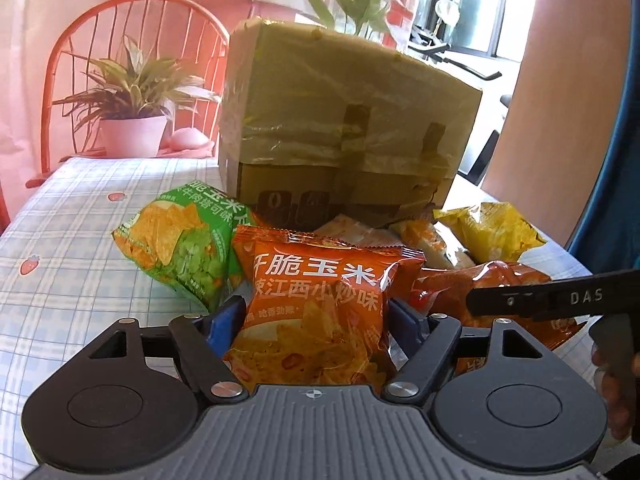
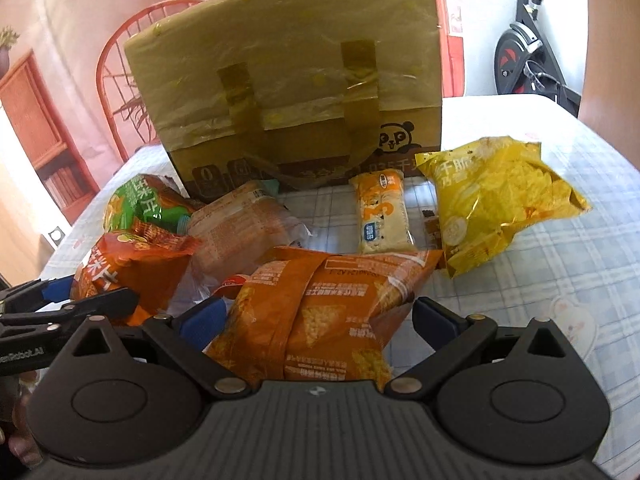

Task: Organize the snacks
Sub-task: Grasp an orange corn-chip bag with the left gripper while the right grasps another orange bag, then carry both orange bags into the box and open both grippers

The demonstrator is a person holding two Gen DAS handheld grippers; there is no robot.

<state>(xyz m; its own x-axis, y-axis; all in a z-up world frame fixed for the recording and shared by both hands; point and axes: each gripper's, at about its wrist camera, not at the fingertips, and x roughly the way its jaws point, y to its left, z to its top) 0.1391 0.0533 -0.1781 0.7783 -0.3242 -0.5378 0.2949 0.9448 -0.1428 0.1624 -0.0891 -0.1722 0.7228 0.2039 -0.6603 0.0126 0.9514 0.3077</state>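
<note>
My left gripper [image 1: 316, 316] is shut on an orange corn-chip bag [image 1: 320, 320], its blue pads pressing both sides. My right gripper [image 2: 320, 320] is shut on another orange snack bag [image 2: 320, 320], which lies back side up between its fingers. A green chip bag [image 1: 180, 248] lies to the left; it also shows in the right wrist view [image 2: 136, 208]. A yellow chip bag [image 2: 500, 208] lies to the right. A small cream-coloured bun pack [image 2: 384, 216] and a brownish pack [image 2: 240, 224] lie in front of the cardboard box [image 2: 292, 80].
The taped cardboard box [image 1: 344, 120] stands upright at the back of the checked tablecloth [image 1: 72, 240]. A red chair [image 1: 132, 20] and a potted plant [image 1: 132, 128] stand beyond the table. An exercise bike [image 2: 524, 40] stands at the far right.
</note>
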